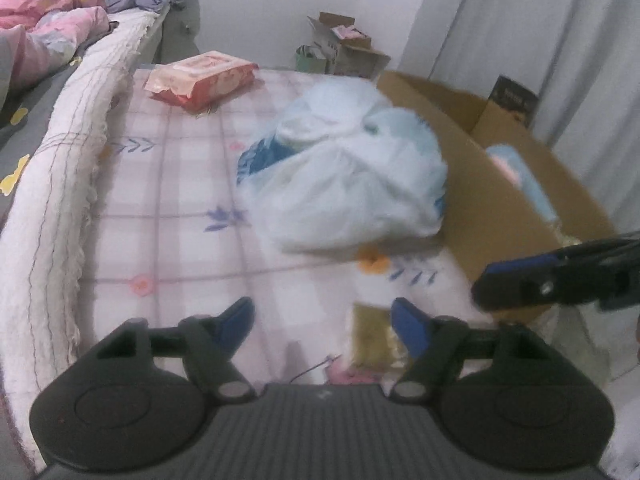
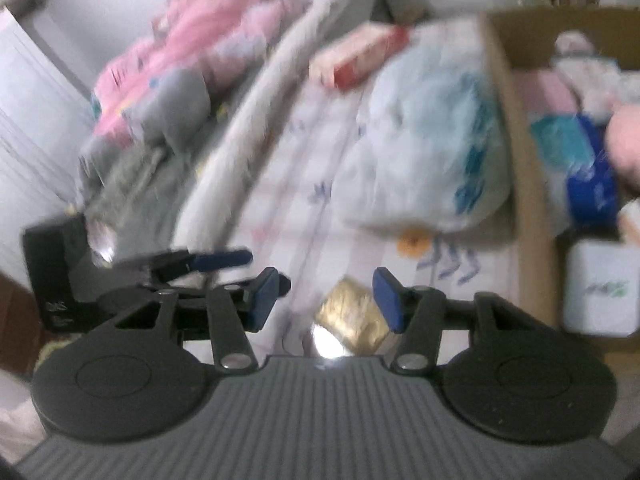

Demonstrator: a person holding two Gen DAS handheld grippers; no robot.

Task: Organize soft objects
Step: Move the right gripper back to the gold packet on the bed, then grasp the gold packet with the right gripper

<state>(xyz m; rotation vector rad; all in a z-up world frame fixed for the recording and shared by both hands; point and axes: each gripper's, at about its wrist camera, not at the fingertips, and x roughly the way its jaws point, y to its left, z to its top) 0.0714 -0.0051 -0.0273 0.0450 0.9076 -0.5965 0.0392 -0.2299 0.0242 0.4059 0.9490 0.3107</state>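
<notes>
A soft white-and-blue plastic pack (image 1: 344, 176) lies on the pink checked sheet (image 1: 168, 184), leaning on the cardboard box (image 1: 500, 184); it also shows in the right wrist view (image 2: 424, 128). A pink-red wipes pack (image 1: 204, 78) lies farther back. A small gold packet (image 1: 372, 336) lies near both grippers (image 2: 352, 316). My left gripper (image 1: 324, 324) is open and empty, short of the white pack. My right gripper (image 2: 324, 296) is open and empty above the gold packet. The right gripper shows at the left view's right edge (image 1: 532, 284); the left gripper shows in the right view (image 2: 216, 264).
The box (image 2: 520, 152) holds several soft packs and a white container (image 2: 600, 288). A rolled white blanket (image 1: 68, 184) borders the sheet on the left. Pink bedding (image 1: 48, 20) and grey cloth (image 2: 168, 112) lie beyond. Small boxes (image 1: 344, 44) stand by the far wall.
</notes>
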